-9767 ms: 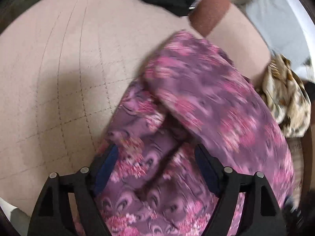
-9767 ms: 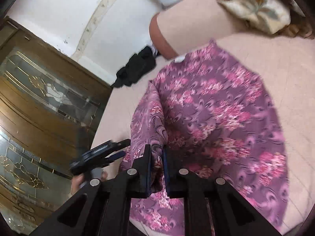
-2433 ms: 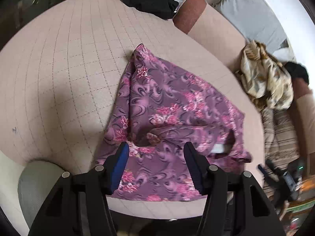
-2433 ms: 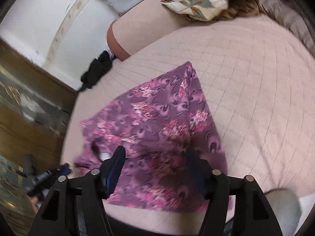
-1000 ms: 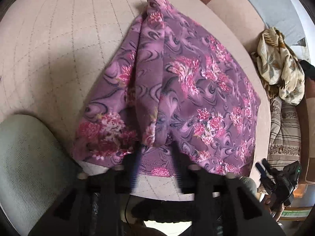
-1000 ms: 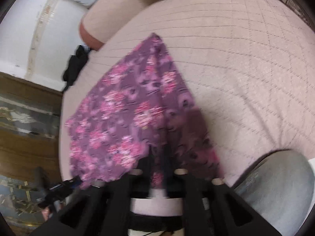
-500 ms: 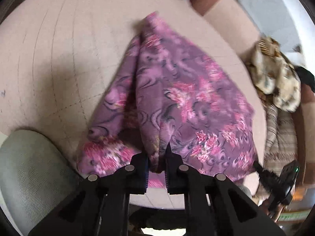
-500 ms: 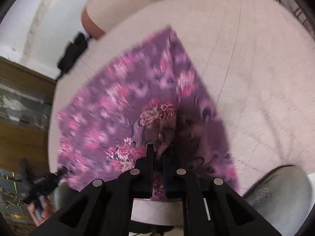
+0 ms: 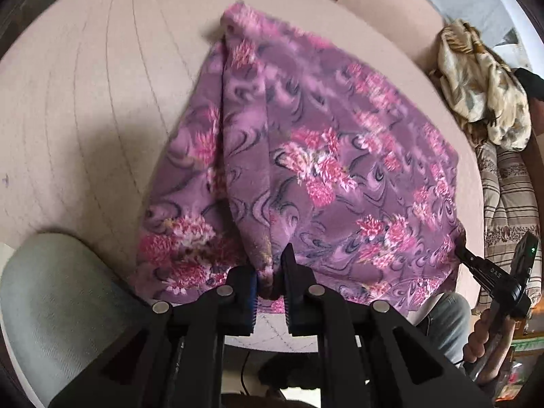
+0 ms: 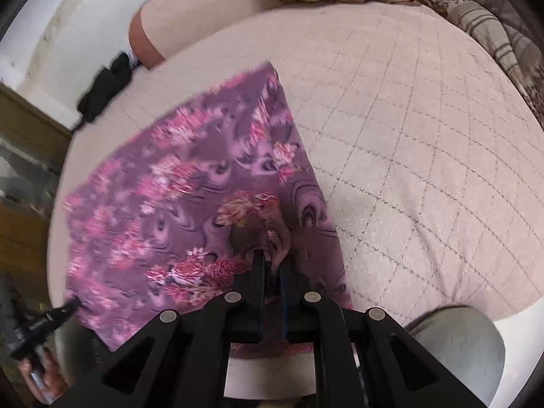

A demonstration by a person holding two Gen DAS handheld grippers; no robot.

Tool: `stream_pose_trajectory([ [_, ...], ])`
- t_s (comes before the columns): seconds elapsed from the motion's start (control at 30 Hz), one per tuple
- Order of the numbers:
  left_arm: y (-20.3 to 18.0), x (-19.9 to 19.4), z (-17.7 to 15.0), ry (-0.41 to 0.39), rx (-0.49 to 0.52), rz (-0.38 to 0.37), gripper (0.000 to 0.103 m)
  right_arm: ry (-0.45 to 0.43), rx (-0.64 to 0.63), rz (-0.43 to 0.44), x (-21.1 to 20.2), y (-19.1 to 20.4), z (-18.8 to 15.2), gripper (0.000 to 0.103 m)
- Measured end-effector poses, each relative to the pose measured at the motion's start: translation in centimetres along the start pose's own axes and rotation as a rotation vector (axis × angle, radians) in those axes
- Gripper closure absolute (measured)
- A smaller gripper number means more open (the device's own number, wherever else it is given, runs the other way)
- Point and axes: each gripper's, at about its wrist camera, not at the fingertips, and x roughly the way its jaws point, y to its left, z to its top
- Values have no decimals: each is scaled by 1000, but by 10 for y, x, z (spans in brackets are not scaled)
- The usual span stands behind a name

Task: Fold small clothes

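Observation:
A purple garment with pink flowers (image 9: 323,156) lies on a quilted beige cushion (image 9: 85,102). My left gripper (image 9: 270,272) is shut on a bunched fold at the garment's near edge. My right gripper (image 10: 271,265) is shut on the near edge of the same garment (image 10: 190,183) and lifts a fold of it. The right gripper also shows in the left wrist view (image 9: 476,265), at the garment's right corner. The left gripper shows in the right wrist view (image 10: 57,316), at the lower left corner.
A crumpled cream floral cloth (image 9: 482,85) lies at the back right with striped bedding (image 9: 506,197) beside it. A black garment (image 10: 105,85) lies at the far cushion edge. A grey-green knee (image 9: 51,302) is at the near left. A wooden cabinet (image 10: 20,170) stands at the left.
Both grippers came down on the garment's near edge, shut on it, and now lift it; the near edge has risen and moved slightly toward the far side.

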Motion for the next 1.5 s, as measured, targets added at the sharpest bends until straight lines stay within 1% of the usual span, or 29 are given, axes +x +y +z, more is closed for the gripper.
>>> stream_pose_trajectory([
  [0.03,-2,2,0,-4,16,20,91,7,-11,-16,3,2,1,95],
  [0.1,-5,6,-4,-8,47,62,85,5,-47,-54,11,5,0,94],
  [0.17,-9,7,-6,-9,48,77,85,42,-30,-61,21,4,-4,92],
  [0.2,-10,3,-8,-14,54,81,85,36,-19,-57,16,3,-6,87],
  [0.23,-13,-6,-10,-33,63,80,85,49,-2,-52,11,2,-7,71],
  [0.27,-14,-18,-12,-63,72,75,83,52,21,-42,4,0,-9,64],
  [0.3,-18,-23,-11,-82,76,71,80,31,50,-16,-8,-2,-12,55],
  [0.33,-19,-34,-11,-113,74,69,76,10,56,13,-19,-3,-15,50],
  [0.37,-15,-47,-12,-149,57,72,66,-4,52,34,-29,-2,-18,47],
  [0.4,-8,-55,-12,-170,44,78,59,-17,47,47,-38,-1,-22,42],
  [0.43,-2,-65,-12,-203,21,88,57,-36,39,60,-51,2,-28,40],
  [0.47,2,-74,-11,-226,0,96,57,-46,28,73,-59,5,-31,39],
  [0.53,11,-81,-5,-239,-31,95,56,-61,3,93,-74,13,-40,36],
  [0.57,13,-84,-3,-244,-52,82,53,-70,-8,102,-80,18,-42,36],
  [0.6,17,-85,-1,-245,-63,75,49,-79,-25,118,-87,25,-44,34],
  [0.73,33,-92,-3,-238,-102,44,46,-94,-100,210,-100,63,-48,27],
  [0.77,33,-93,-4,-237,-110,35,43,-95,-122,236,-103,72,-49,26],
  [0.87,32,-97,-11,-249,-108,28,35,-113,-192,286,-110,104,-51,23],
  [0.93,29,-101,-17,-257,-98,21,33,-127,-231,311,-119,121,-53,19],
  [0.97,28,-104,-20,-260,-93,11,30,-133,-250,322,-124,129,-53,17],
  [1.0,26,-106,-23,-262,-84,-6,24,-139,-270,332,-129,138,-54,15],
  [1.07,25,-106,-27,-261,-76,-23,19,-145,-296,340,-135,149,-55,13],
  [1.13,25,-100,-29,-241,-66,-53,18,-145,-323,350,-140,161,-57,10],
  [1.2,29,-85,-25,-197,-74,-91,17,-114,-330,371,-135,170,-56,10],
  [1.23,33,-77,-21,-179,-86,-98,17,-95,-336,379,-132,175,-55,10],
  [1.37,44,-49,-6,-135,-122,-97,17,-41,-366,362,-108,195,-45,10],
  [1.5,43,-24,7,-88,-82,-100,17,18,-364,378,-81,217,-30,10],
])
